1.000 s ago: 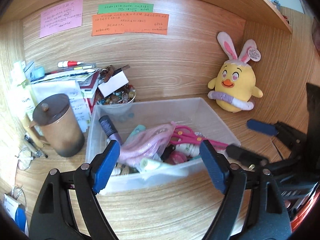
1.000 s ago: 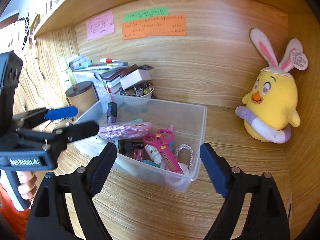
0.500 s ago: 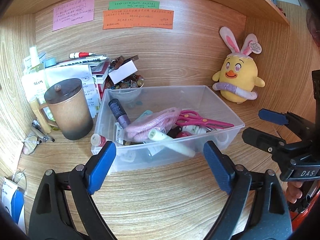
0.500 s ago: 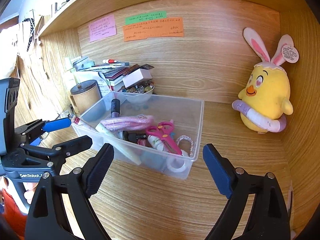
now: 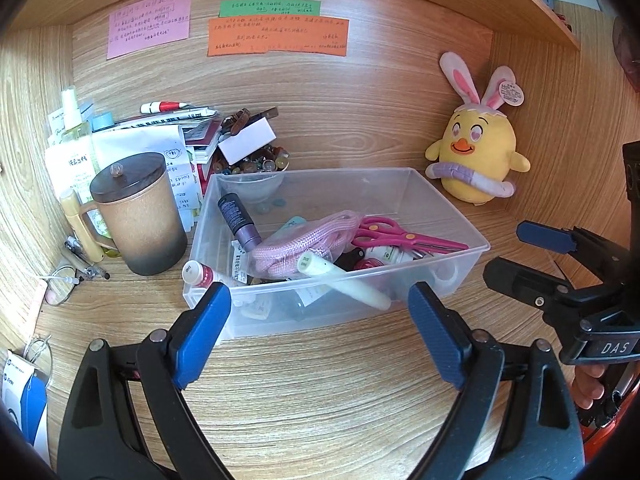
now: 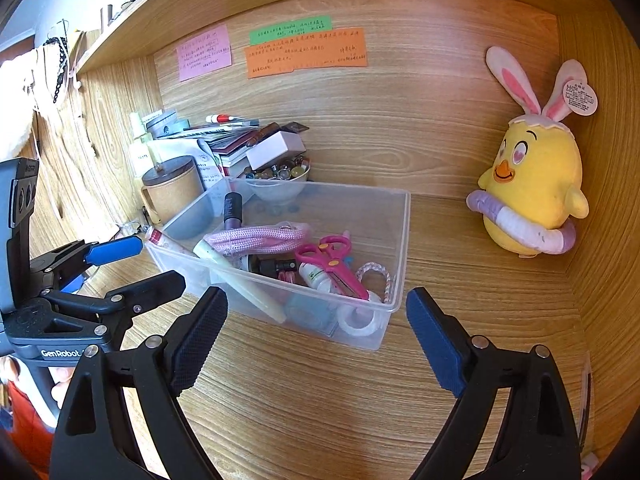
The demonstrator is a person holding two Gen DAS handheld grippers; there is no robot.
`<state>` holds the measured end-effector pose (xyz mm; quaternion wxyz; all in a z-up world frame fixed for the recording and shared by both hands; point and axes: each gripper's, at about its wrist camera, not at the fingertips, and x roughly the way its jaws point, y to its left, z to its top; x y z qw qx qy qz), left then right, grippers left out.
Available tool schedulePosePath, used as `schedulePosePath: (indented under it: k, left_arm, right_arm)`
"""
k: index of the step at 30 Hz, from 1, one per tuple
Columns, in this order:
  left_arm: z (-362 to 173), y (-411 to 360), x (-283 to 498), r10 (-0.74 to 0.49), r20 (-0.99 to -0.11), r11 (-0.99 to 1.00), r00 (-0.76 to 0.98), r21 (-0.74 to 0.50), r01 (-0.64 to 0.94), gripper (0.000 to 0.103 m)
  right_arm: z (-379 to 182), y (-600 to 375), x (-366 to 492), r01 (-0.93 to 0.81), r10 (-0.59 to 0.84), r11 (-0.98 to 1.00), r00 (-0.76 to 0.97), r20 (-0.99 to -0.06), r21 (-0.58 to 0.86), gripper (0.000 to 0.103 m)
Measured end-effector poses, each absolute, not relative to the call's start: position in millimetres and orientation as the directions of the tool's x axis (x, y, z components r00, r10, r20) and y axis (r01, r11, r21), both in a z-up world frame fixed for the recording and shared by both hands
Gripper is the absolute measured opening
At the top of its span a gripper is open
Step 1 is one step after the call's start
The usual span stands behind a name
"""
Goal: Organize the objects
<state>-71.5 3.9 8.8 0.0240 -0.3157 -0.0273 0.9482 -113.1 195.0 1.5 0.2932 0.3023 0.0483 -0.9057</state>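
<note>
On the wooden desk (image 5: 320, 392), only the left view shows eyeglasses (image 5: 60, 290); both grippers (image 5: 316, 316) (image 6: 316, 320) gape empty.

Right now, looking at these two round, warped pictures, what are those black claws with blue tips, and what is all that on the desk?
No robot here: a person holds a two-finger claw in each hand, each carrying a wide-angle camera that looks forward along its fingers, hence the warped view. One picture comes from the left gripper, the other from the right gripper. Each also catches the other claw at its edge.

Both stand open and hold nothing. In front of them on the wooden desk sits a clear plastic bin of odds and ends: pink scissors, a pink cord, a white tube poking over the rim, a purple tube. Left of it stands a lidded brown mug before a paper stack; to the right, a yellow chick plush.
</note>
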Motion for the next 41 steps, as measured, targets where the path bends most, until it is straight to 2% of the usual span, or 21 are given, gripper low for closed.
schedulePosePath:
  k: [20, 38, 40, 41]
  left_arm:
    - [7.5, 0.3, -71.5, 0.075, -0.600, -0.995, -0.796, -0.102, -0.017, 0.093]
    - [7.7, 10.3, -72.7, 0.078, -0.599, -0.996, -0.797, -0.077, -0.039, 0.093]
    - [8.1, 8.8, -72.4, 0.078, -0.598, -0.996, -0.797, -0.082, -0.036, 0.094]
    - [8.4, 7.5, -72.7, 0.078, -0.600, -0.996, -0.796, -0.085, -0.033, 0.098]
  right_arm:
    - [0.8, 193.3, -113.2, 0.561, -0.501, -0.823, -0.641, -0.581, 0.090, 0.090]
    - [-4.7, 192.7, -115.9, 0.560, -0.498, -0.823, -0.635, -0.590, 0.092, 0.095]
    - [-5.0, 192.8, -116.9, 0.560, -0.498, -0.823, -0.634, -0.592, 0.093, 0.095]
    - [-5.3, 193.1, -117.1, 0.559, -0.498, -0.824, -0.633, -0.593, 0.094, 0.095]
